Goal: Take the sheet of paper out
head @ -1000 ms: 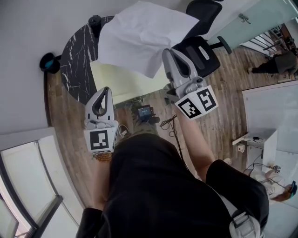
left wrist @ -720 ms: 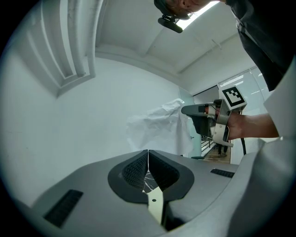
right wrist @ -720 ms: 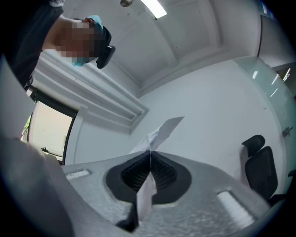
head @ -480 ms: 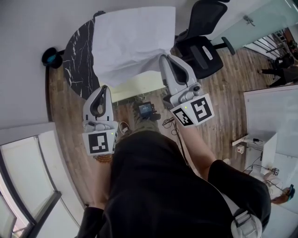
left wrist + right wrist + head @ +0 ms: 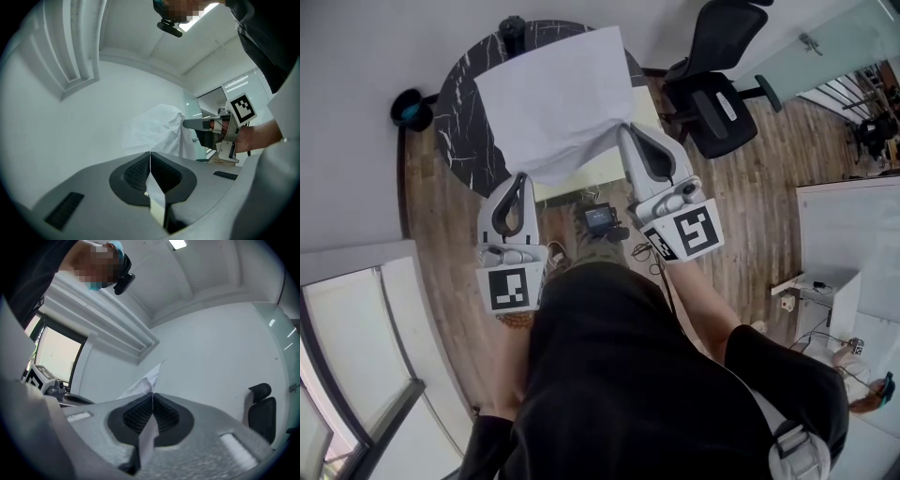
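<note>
A large white sheet of paper [image 5: 553, 94] hangs in the air over the round black marble table [image 5: 457, 112]. My right gripper [image 5: 624, 127] is shut on the sheet's lower right corner; the right gripper view shows that paper [image 5: 149, 377] pinched between the shut jaws [image 5: 153, 393]. A pale yellow folder [image 5: 581, 176] lies under the sheet at the table's near edge. My left gripper [image 5: 518, 176] is at the folder's left end, shut on a thin pale yellow edge [image 5: 157, 206]. The left gripper view also shows the white sheet [image 5: 154, 131] and the right gripper [image 5: 188, 123].
A black office chair [image 5: 717, 94] stands right of the table. A teal and black object [image 5: 411, 110] sits on the wooden floor at the left. A small dark device [image 5: 602, 220] with cables lies by the person's feet. A white desk [image 5: 853, 216] is at far right.
The right gripper has carried the white sheet leftward and flatter over the table. The left gripper has stayed almost where it was, still shut.
</note>
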Demonstrator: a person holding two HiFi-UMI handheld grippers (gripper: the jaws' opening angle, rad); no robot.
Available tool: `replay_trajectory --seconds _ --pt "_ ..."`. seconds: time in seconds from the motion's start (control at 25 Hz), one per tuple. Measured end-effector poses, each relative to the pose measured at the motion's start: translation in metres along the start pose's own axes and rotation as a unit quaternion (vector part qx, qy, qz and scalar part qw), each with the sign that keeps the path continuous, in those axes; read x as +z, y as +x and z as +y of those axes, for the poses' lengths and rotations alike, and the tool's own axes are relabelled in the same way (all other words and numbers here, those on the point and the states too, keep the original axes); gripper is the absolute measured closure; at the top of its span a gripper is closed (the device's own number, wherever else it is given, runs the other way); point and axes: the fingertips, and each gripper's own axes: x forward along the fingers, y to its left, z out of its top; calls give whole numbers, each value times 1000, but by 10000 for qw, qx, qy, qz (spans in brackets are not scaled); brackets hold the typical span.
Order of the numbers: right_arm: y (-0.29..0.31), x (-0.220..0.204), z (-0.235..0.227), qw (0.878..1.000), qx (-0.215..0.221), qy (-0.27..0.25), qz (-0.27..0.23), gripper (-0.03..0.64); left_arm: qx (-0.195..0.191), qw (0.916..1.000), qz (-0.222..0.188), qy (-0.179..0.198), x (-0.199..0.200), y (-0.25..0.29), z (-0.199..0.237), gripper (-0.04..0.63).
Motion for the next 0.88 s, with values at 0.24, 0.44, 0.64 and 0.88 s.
replay_trajectory --seconds 0.24,0.44,0.64,0.88 --pt "0 -16 18 9998 101 -119 156 618 35 10000 24 -58 -5 -8 2 594" --pt "-1 -29 26 9993 165 -143 294 618 71 9999 31 -113 -9 -13 3 594" --pt "-4 -40 32 9986 219 -207 442 618 145 9998 20 -163 -9 -19 7 594" --pt "-1 -50 38 9974 320 -271 581 618 170 9997 -33 -193 -8 -21 9 594"
